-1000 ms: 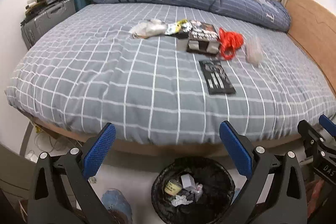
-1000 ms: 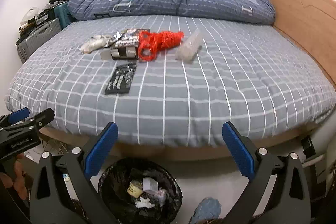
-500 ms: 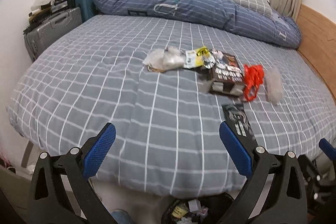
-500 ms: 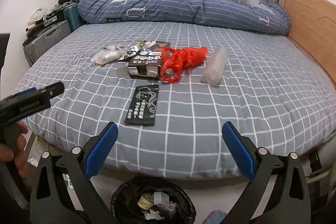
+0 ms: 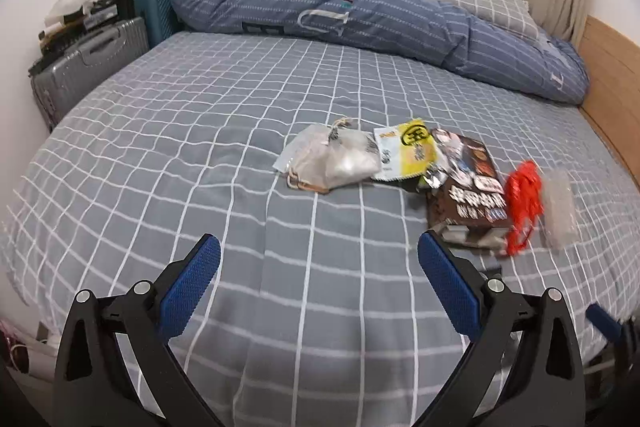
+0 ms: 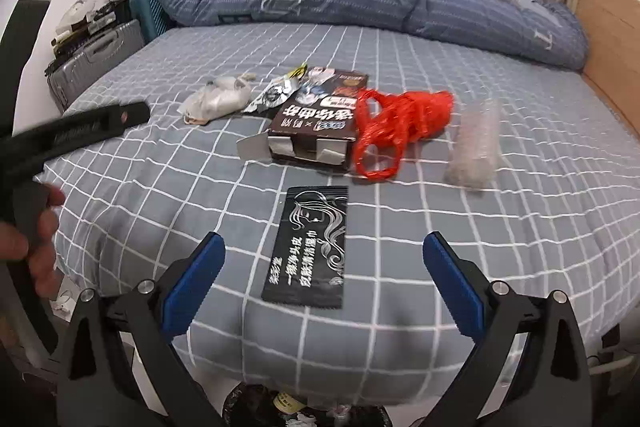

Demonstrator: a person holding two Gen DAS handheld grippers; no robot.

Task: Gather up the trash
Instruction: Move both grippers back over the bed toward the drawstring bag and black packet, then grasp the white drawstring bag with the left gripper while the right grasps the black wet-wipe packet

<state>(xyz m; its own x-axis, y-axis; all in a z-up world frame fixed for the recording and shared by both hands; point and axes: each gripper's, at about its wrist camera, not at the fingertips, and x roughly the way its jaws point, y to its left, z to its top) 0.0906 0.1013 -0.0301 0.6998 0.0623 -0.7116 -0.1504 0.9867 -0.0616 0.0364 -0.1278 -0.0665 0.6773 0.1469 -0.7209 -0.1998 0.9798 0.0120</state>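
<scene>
Holding both tongs over the near edge of the bed [image 5: 160, 147], we are keeping each pair spread wide apart with nothing between the blue pads. The left tongs [image 5: 319, 279] are hanging over bare checked sheet, with the trash lying ahead toward one and two o'clock. The nearest piece there is a crumpled clear bag [image 5: 332, 157], and just beside it at its three o'clock side a yellow wrapper [image 5: 408, 149] is lying flat. Past that, a dark brown box [image 5: 470, 183] is sitting with its open flaps toward us, a red net bag [image 5: 524, 199] is touching its right edge, and a blurred clear packet [image 5: 560, 203] is lying just beyond the net.

The right tongs [image 6: 323, 277] are hovering over a black sachet [image 6: 310, 247], which is lying flat at twelve o'clock, between the two pads in this view. Farther on at twelve, the brown box [image 6: 320, 115] is resting on the sheet, the red net bag [image 6: 400, 123] is against it at one o'clock, and the clear packet [image 6: 474, 147] is at two o'clock. The crumpled bag [image 6: 218, 99] is at eleven o'clock. The rim of a bin [image 6: 260, 407] lined in black is showing at six o'clock, below the bed edge. At nine o'clock we are seeing the left hand [image 6: 36, 251] gripping its handle.

A blue quilt [image 5: 360, 15] is bunched along the far side, and suitcases [image 5: 92, 63] are standing at ten o'clock.
</scene>
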